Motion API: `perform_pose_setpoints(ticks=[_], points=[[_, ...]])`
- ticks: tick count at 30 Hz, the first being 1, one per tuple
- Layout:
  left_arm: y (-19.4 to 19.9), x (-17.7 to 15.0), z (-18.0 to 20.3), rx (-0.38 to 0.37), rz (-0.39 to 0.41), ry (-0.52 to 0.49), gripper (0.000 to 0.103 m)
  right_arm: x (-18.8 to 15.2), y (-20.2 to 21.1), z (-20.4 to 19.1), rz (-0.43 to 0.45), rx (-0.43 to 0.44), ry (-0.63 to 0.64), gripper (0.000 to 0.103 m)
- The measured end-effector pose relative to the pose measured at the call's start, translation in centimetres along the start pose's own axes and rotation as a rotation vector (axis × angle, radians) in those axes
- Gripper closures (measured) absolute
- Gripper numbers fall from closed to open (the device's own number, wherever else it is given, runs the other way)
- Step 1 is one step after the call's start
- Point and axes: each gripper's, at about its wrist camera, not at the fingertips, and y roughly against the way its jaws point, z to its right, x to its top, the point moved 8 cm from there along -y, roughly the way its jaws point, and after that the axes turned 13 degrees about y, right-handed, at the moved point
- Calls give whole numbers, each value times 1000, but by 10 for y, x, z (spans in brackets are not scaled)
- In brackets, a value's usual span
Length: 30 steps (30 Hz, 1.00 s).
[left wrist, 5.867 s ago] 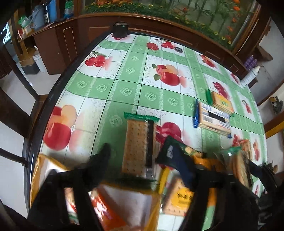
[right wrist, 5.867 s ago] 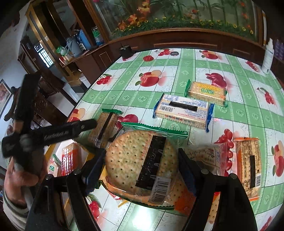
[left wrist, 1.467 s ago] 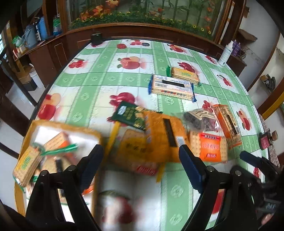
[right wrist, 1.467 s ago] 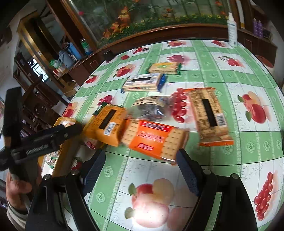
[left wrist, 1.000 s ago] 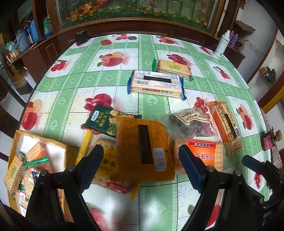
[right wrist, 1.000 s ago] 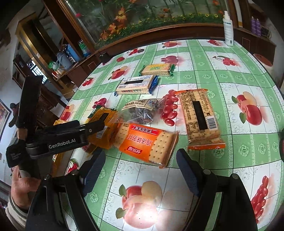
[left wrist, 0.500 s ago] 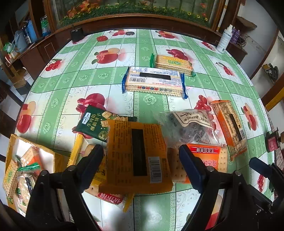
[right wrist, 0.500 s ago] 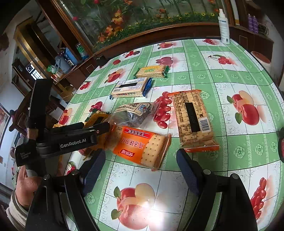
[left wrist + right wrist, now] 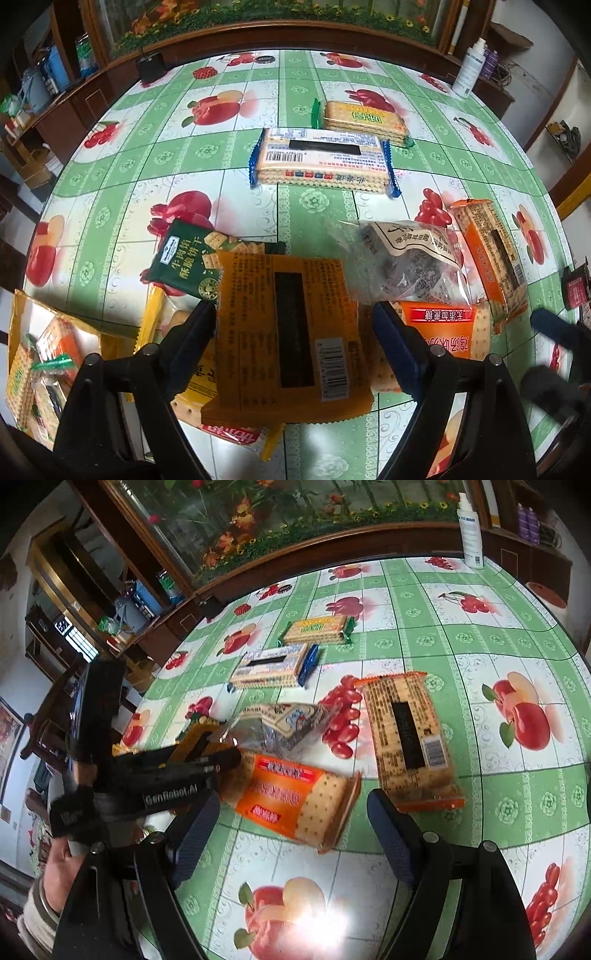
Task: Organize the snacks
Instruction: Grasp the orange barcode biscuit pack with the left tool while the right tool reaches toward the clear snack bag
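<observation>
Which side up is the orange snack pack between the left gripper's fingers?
Back side up: the orange pack shows its barcode and fine print, lying flat on other packets. The left gripper is closing around it.

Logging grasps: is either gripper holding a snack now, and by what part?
Left gripper is closing around the orange packet, at its side edges. Right gripper holds nothing.

You face round table (image 9: 221, 155), green-and-white oilcloth printed with apples, cherries, grapes. Behind it: curved dark wood counter (image 9: 332, 31) topped by long glass panel (image 9: 295, 513) with orange flowers and greenery. White spray bottle (image 9: 470, 535) at far table edge. To your left: dark shelving (image 9: 66, 602) holding blue and green containers, small bright window (image 9: 75, 639). White wall (image 9: 546, 85) to your right. Pale floor (image 9: 9, 229). Bright glare on near cloth (image 9: 332, 919).
</observation>
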Motion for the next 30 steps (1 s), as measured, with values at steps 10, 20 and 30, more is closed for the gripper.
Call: perform_pose_setpoints(ticks=[10,20,30], points=[[11,2,-11,-8,29,-19,31,34,-32,-5,-27,48,-55,21],[25,4,-23,-18,51,-24,31,38,-81,-2,-116,26,-135,17],[21,2,-33,-16,41,-13,31,39,-97,-20,-133,6,0,21]])
